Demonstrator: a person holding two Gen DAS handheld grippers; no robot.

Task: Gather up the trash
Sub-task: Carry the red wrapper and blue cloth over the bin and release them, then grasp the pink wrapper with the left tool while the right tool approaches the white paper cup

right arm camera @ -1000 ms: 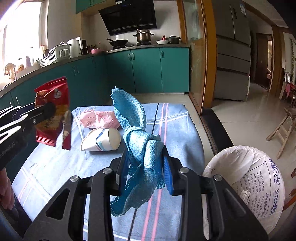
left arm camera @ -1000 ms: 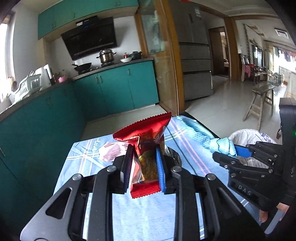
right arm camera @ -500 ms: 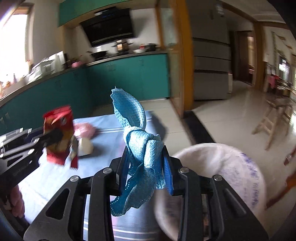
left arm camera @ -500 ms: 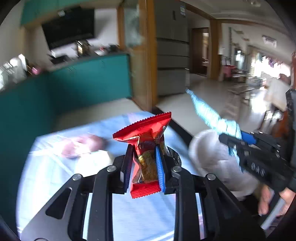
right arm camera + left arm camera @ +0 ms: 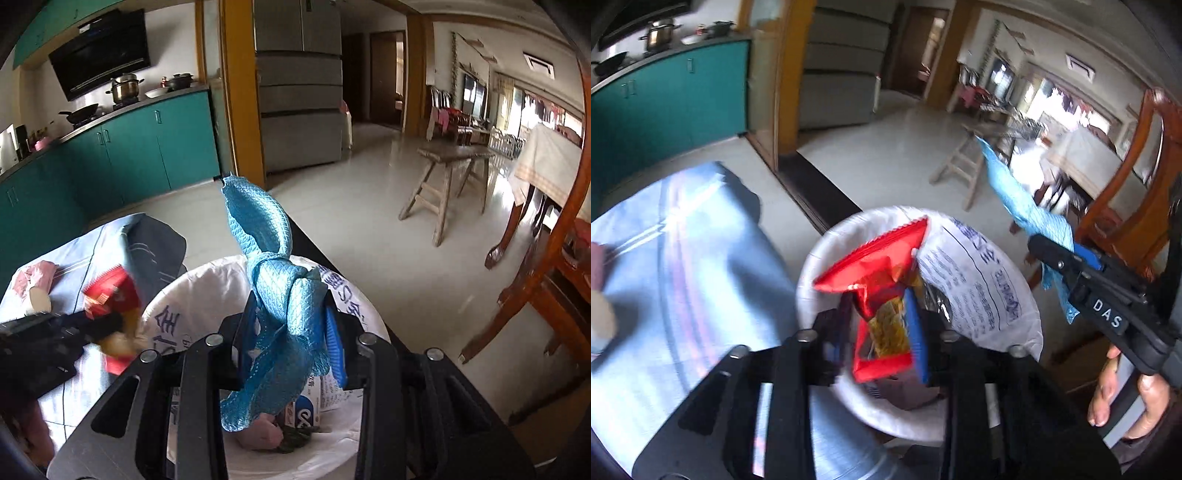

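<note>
Both hands have swung away from the counter [image 5: 665,258] with the striped blue cloth and now hang over the white trash bag [image 5: 979,295], the landmark here. The left gripper [image 5: 882,332] sits above the bag's mouth, and its jaws have just been opening: the red snack wrapper [image 5: 882,280] is between them but tilted and slack, with a gap on the left side, so it looks released and about to drop into the bag. The right gripper [image 5: 291,332], also above the bag's mouth, holds its jaws narrowly parted and clamped on the knotted blue cloth [image 5: 280,295]. Back on the counter, well away from the bag, a pink packet [image 5: 35,277] and a pale cup [image 5: 38,301] remain, so collecting is partway done.
</note>
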